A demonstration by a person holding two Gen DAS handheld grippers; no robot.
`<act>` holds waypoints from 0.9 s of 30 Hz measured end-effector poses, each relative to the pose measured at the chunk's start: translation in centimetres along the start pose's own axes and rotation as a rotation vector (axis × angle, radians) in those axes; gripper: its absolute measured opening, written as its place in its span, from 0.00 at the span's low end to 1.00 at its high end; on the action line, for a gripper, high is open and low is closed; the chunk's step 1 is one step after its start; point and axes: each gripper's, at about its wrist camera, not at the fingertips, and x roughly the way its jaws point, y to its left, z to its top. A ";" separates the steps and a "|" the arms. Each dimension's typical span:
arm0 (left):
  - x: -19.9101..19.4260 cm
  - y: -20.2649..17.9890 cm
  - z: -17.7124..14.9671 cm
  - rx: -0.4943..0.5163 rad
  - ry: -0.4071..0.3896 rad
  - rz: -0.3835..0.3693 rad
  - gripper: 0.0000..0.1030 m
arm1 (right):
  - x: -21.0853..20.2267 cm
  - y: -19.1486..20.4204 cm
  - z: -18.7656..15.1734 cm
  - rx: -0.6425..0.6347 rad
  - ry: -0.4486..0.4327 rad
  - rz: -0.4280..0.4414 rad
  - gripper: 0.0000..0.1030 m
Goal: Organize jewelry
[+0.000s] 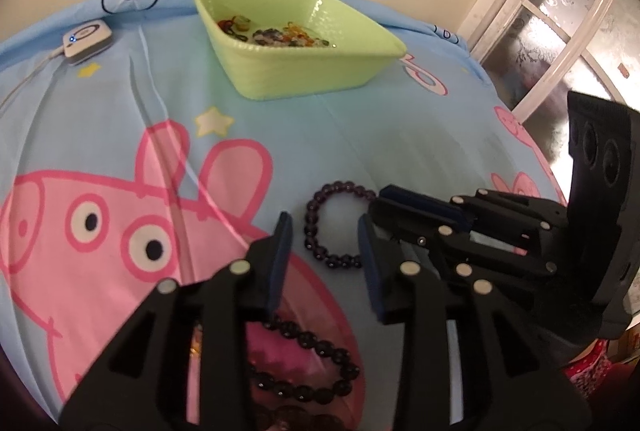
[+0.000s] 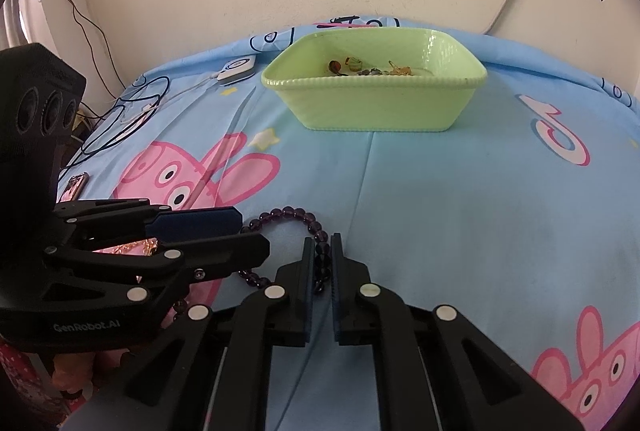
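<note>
A purple bead bracelet (image 1: pixel 316 231) (image 2: pixel 294 213) lies on the blue cartoon-pig cloth (image 1: pixel 120 135). My left gripper (image 1: pixel 323 231) (image 2: pixel 254 229) is open; the bracelet's left arc lies between its fingers, and the pads do not press on it. My right gripper (image 2: pixel 322 243) (image 1: pixel 378 200) comes in from the right and is shut on the bracelet's right side. A longer dark bead strand (image 1: pixel 316 351) lies under the left gripper. The light green basket (image 1: pixel 300 75) (image 2: pixel 380 103) stands at the back of the cloth with several small jewelry pieces inside.
A small white device (image 1: pixel 86 39) (image 2: pixel 238 69) on a cable sits left of the basket. A phone-like object (image 2: pixel 74 187) and black cables (image 2: pixel 120 119) lie at the cloth's left edge. A wall stands behind, and a window frame (image 1: pixel 560 31) to the right.
</note>
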 end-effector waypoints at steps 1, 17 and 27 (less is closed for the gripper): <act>0.1 0.0 0.0 0.002 0.001 0.015 0.15 | -0.1 -0.1 0.0 0.003 -0.007 0.005 0.00; -3.6 1.4 2.5 -0.091 -0.089 -0.248 0.06 | -5.2 -2.0 2.7 0.114 -0.164 0.185 0.00; -3.6 1.9 11.7 -0.039 -0.173 -0.109 0.07 | -3.4 -3.8 11.5 0.093 -0.235 0.144 0.00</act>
